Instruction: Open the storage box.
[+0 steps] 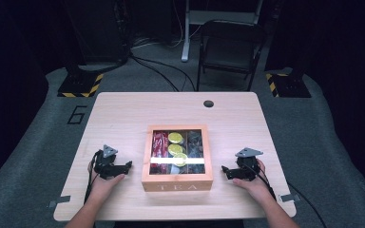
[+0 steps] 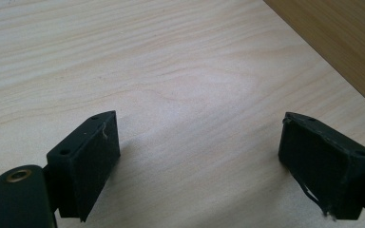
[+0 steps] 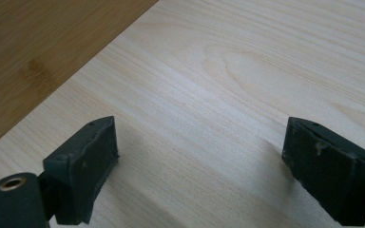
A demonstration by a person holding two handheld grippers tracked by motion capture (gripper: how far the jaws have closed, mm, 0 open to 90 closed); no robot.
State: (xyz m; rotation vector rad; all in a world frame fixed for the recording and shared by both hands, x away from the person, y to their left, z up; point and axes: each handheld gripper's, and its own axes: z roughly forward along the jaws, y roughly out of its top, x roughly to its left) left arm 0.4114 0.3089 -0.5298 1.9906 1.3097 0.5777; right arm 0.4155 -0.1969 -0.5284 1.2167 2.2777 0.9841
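High view, left gripper (image 1: 127,165), right gripper (image 1: 224,170), jaws wide, empty

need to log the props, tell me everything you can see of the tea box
The tea box is a square box of light wood with TEA lettered on its front wall. Its lid looks shut, with a clear pane framed in wood that catches a bright strip of glare. Through the pane show compartments with red packets, yellow-green ones and dark ones. It sits flat on the table, near the middle towards the person's edge, between the two grippers; neither touches it.
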